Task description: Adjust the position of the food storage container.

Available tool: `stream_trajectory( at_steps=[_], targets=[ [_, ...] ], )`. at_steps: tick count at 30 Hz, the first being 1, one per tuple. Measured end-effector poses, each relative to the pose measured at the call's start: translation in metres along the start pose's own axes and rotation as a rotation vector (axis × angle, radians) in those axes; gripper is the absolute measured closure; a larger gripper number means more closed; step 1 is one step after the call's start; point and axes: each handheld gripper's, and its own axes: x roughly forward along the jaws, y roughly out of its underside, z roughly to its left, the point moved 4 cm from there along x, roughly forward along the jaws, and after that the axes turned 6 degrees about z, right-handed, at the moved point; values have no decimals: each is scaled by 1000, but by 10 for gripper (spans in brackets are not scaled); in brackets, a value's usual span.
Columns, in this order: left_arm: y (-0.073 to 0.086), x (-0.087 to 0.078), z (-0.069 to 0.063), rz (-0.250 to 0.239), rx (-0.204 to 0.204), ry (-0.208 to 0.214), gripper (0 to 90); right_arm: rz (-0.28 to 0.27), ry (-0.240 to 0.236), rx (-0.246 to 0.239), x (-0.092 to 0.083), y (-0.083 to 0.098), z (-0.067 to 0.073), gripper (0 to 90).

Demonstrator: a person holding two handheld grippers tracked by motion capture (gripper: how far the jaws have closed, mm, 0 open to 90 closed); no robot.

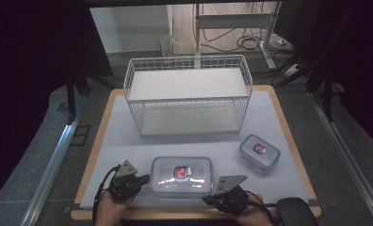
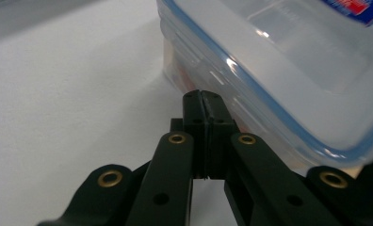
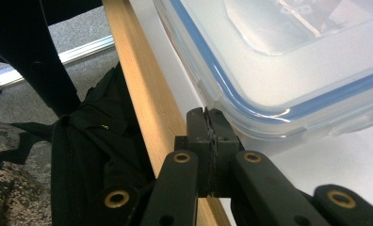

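Observation:
A large clear lidded container with a blue seal and a red-and-blue label lies at the table's front middle. My left gripper is at its left end, shut. In the left gripper view the closed tips touch the container's side wall just under the lid rim. My right gripper is at the container's front right corner, also shut. Its tips sit against the corner of the container below the lid. Nothing shows between either pair of jaws.
A white wire basket with a shelf stands at the back of the white table. A smaller lidded container lies at the right. The wooden table edge runs close beside the right gripper, with dark cloth beyond it.

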Motion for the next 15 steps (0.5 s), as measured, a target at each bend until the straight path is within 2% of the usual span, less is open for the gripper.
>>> stream_trajectory(
  at_steps=[5,6,9,15],
  targets=[
    [-8,8,1,13,-1,3,897,1,17,10,-1,1,-5,894],
    [-15,12,1,17,8,-3,897,-1,30,19,-2,1,-9,894],
    [-21,17,1,16,1,-1,897,3,46,24,-3,2,-14,894],
    [-35,28,6,6,-18,16,897,0,69,68,-5,4,-29,895]
  ],
)
